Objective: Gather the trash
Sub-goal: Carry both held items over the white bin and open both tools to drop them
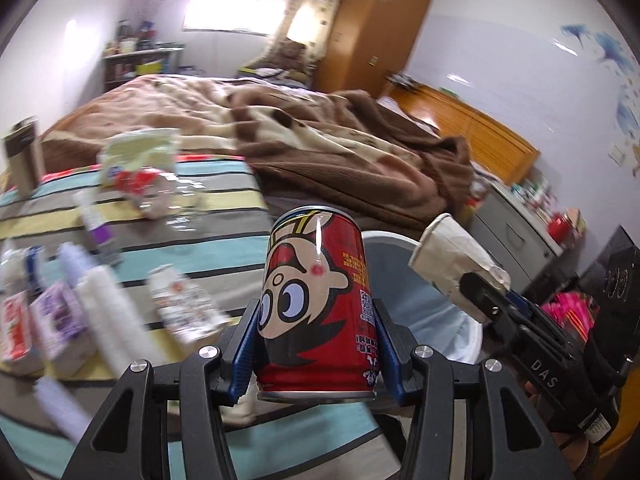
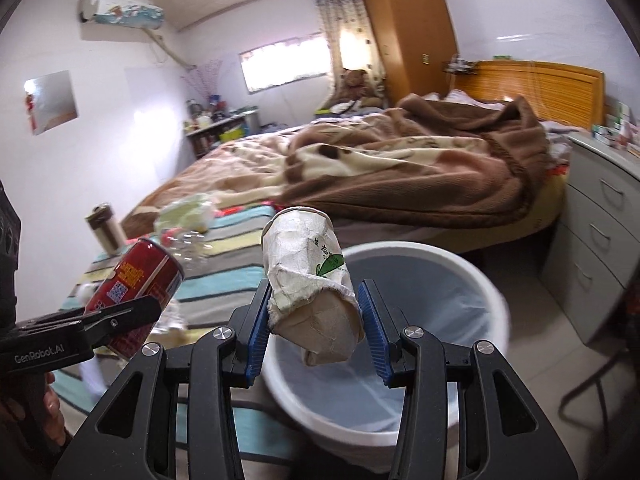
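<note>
My left gripper [image 1: 318, 336] is shut on a red drink can [image 1: 318, 300] with a cartoon face, held upside down above the striped cloth. The can also shows in the right wrist view [image 2: 134, 294]. My right gripper [image 2: 314, 324] is shut on a crumpled paper cup [image 2: 310, 276] and holds it over the near rim of a white trash bin [image 2: 472, 276] lined with a pale bag. The cup [image 1: 452, 264] and the bin [image 1: 400, 240] also show at the right of the left wrist view.
Several cartons, bottles and a stack of cups [image 1: 108, 312] lie on the striped cloth [image 1: 192, 236]. A crushed clear bottle [image 1: 168, 196] and a tissue pack [image 1: 140, 152] lie further back. A bed with a brown blanket [image 2: 420, 168] and grey drawers [image 2: 596, 224] stand behind.
</note>
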Tool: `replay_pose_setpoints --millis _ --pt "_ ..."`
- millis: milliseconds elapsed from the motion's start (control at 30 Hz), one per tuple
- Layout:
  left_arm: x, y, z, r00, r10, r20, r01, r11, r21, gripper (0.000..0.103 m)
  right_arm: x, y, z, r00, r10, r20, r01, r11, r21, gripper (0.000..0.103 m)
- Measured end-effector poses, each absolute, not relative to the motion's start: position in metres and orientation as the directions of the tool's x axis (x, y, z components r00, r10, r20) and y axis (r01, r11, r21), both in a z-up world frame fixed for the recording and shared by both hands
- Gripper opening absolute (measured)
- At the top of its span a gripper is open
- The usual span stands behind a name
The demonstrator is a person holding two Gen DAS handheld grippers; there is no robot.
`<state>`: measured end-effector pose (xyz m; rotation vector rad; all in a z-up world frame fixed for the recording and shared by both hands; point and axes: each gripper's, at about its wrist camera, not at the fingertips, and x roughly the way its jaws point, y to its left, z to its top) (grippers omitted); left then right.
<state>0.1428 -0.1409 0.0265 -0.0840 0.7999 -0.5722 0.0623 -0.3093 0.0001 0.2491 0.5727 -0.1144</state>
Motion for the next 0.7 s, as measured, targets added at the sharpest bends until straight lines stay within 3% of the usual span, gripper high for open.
replay_pose_setpoints --millis 533,700 --pt "0.152 -0.239 -0.008 0.453 -0.517 -0.727 0.559 0.799 -0.219 0.052 0.062 -0.357 -0.032 0.746 -0.12 -0.655 0.296 0.941 0.164 0.045" --pt "0.16 -0.251 -0.017 0.43 -0.517 -0.74 0.563 0.795 -0.227 0.052 0.061 -0.361 -0.033 0.725 -0.147 -0.673 0.324 0.935 0.144 0.051"
